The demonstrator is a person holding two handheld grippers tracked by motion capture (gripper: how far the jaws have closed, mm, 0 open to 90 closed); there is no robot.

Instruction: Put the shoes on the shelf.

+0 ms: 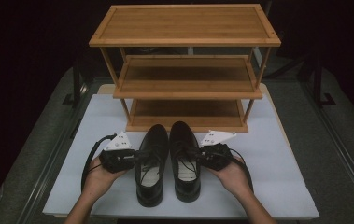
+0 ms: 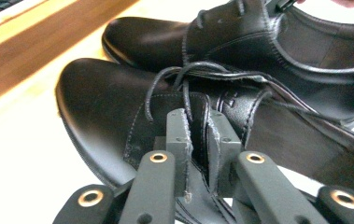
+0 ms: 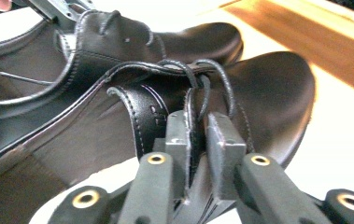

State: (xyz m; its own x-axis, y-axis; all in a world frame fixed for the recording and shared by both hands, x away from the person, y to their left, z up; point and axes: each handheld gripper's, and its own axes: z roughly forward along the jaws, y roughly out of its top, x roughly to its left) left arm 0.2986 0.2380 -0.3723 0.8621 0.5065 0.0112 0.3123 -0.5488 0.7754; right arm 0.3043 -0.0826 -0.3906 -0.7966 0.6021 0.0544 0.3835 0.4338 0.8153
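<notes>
Two black leather lace-up shoes stand side by side on the white table board [image 1: 282, 158], toes toward a wooden rack. My left gripper [image 1: 135, 158] is at the outer side of the left shoe [image 1: 152, 140]. In the left gripper view, the left gripper [image 2: 198, 123] is shut on the lace flap of the left shoe [image 2: 100, 107], with the right shoe [image 2: 151, 37] behind it. My right gripper [image 1: 204, 155] is at the outer side of the right shoe [image 1: 182, 135]. In the right gripper view, the right gripper [image 3: 198, 126] is shut on the lace flap of the right shoe [image 3: 272, 88].
A three-tier wooden shoe rack [image 1: 184, 42] stands at the back of the board, its bottom shelf [image 1: 184, 109] just beyond the toes. Bare white board lies to the left and right of the shoes. Dark floor and metal rails surround the table.
</notes>
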